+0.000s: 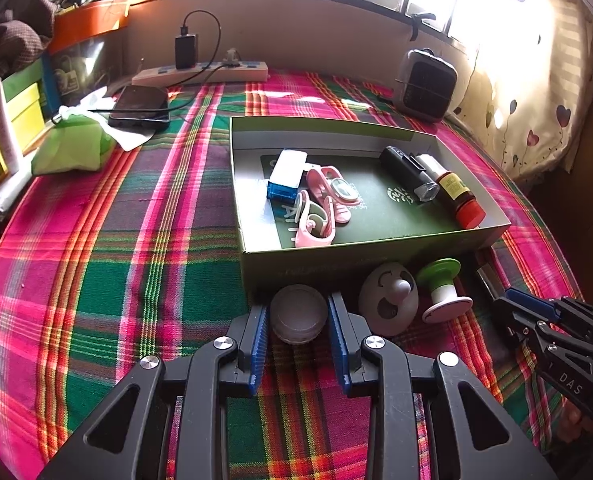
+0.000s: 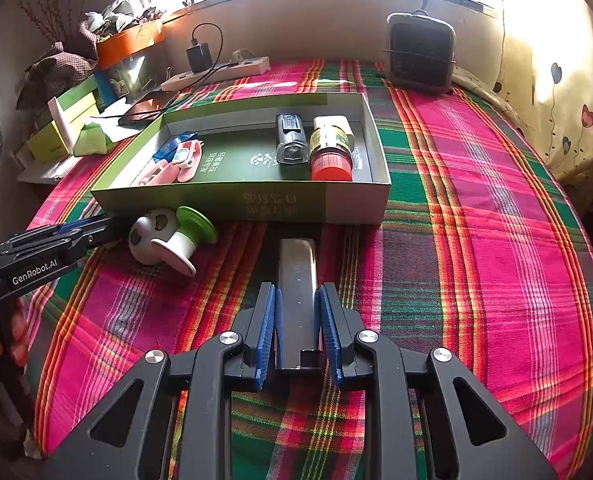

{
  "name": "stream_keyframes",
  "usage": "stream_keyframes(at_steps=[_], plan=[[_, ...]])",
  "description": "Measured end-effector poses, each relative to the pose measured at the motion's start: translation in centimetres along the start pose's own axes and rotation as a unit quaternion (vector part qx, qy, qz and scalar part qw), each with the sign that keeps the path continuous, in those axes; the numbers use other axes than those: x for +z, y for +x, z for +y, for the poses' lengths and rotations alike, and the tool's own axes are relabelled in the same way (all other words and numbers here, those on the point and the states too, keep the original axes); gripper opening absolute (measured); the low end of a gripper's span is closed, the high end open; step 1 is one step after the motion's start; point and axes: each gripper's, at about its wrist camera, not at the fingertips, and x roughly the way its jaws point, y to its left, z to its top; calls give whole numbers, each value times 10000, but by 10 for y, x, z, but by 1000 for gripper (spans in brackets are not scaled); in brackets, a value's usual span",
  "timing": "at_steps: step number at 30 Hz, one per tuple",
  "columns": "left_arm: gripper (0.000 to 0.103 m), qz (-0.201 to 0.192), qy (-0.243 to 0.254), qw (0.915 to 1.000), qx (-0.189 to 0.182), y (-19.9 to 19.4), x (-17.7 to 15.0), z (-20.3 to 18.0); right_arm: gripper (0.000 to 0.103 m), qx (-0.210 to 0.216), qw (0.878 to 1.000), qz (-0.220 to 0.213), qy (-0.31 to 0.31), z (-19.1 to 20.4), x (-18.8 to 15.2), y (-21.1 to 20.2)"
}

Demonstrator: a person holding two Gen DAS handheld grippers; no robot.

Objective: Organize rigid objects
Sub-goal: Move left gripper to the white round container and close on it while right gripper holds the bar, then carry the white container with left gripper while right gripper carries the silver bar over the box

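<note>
Rigid objects lie partly sorted on a plaid cloth [image 1: 116, 240] that covers the bench. An open green box [image 1: 376, 258] holds a blue and white case [image 1: 286, 176], two pink watch-like pieces [image 1: 328, 196], a black torch [image 1: 406, 168] and a brown bottle with a red cap [image 1: 458, 194]. Just in front of the box's near wall sit a small white round jar [image 1: 298, 314], a grey egg-shaped gadget [image 1: 388, 300] and a green and white spool [image 1: 444, 288], the last two touching. The left gripper [image 1: 298, 312] has its fingers [image 1: 258, 340] closed against both sides of the jar, which rests on the cloth. The right gripper [image 2: 298, 320] has its fingers [image 2: 266, 320] pinching a dark, glossy flat bar [image 2: 298, 280] that points towards the box; whether the bar is lifted off the cloth is unclear from this angle. Behind the box are a phone [image 1: 140, 108], a power strip [image 1: 200, 72] with a charger, and a small heater [image 1: 426, 84].
</note>
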Motion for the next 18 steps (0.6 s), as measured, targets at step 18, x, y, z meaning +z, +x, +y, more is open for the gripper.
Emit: stream_keyframes(at_steps=[18], plan=[[27, -204, 15, 9998, -78, -20, 2, -5, 24, 71, 9998, -199, -20, 4, 2, -14]])
